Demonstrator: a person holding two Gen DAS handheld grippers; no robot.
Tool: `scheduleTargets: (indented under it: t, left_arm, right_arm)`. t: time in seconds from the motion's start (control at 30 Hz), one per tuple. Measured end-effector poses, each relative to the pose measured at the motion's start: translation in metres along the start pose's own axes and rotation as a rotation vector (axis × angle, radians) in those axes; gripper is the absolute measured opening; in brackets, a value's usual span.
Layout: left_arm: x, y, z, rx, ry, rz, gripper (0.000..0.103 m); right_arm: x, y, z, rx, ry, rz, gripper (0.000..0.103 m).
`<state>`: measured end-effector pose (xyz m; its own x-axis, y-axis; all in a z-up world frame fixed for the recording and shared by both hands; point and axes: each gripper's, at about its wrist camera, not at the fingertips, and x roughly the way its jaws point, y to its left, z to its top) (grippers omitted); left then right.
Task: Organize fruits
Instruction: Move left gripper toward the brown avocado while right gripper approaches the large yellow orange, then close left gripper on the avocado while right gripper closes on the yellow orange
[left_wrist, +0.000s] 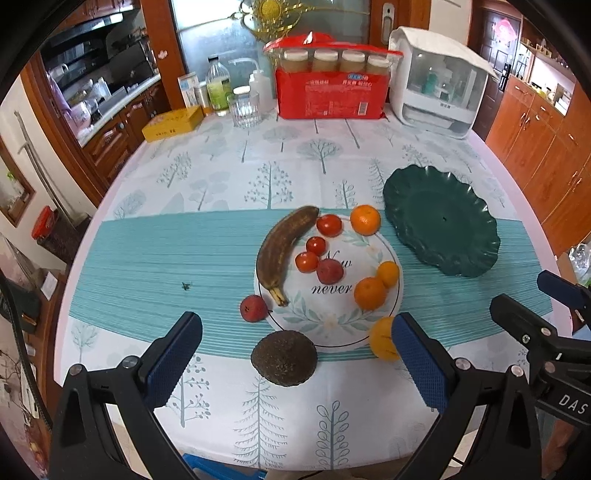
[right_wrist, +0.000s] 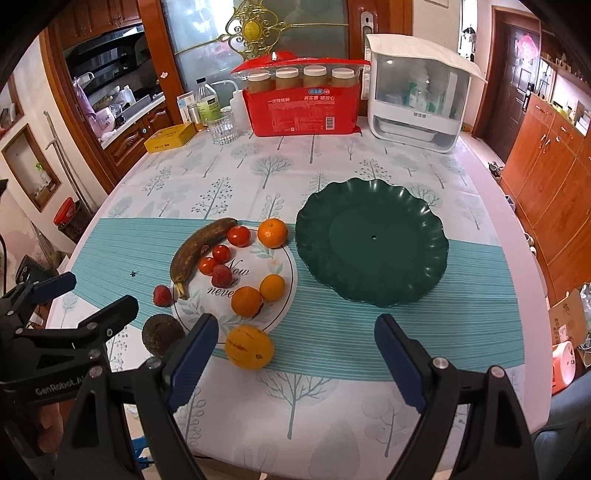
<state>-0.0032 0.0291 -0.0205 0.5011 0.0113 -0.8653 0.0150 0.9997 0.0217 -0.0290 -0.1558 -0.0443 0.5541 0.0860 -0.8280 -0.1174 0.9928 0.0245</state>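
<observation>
Both tongs hang over the table's near edge with jaws spread wide and nothing between them: the left gripper (left_wrist: 295, 354) above a dark avocado (left_wrist: 283, 358), the right gripper (right_wrist: 295, 347) just right of a yellow-orange fruit (right_wrist: 249, 347). Farther in, a white printed plate (right_wrist: 284, 291) carries a brown banana (right_wrist: 201, 251), 3 cherry tomatoes, a red lychee-like fruit (right_wrist: 221, 276) and 3 oranges. Another red fruit (right_wrist: 162, 295) lies on the tablecloth just left of it. To the right, a dark green scalloped plate (right_wrist: 373, 240) sits bare.
</observation>
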Motion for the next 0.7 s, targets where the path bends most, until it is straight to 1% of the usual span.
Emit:
scheduleTargets:
  t: [0.37, 0.7]
  left_arm:
    - [0.041, 0.020, -0.008, -0.039, 0.087, -0.009, 0.102]
    - [0.071, 0.034, -0.013, -0.050, 0.132, 0.003, 0.102]
  right_arm:
    - [0.041, 0.009, -0.006, -0.001, 0.097, 0.030, 0.087]
    - [0.069, 0.012, -0.010, -0.006, 0.150, 0.058, 0.087]
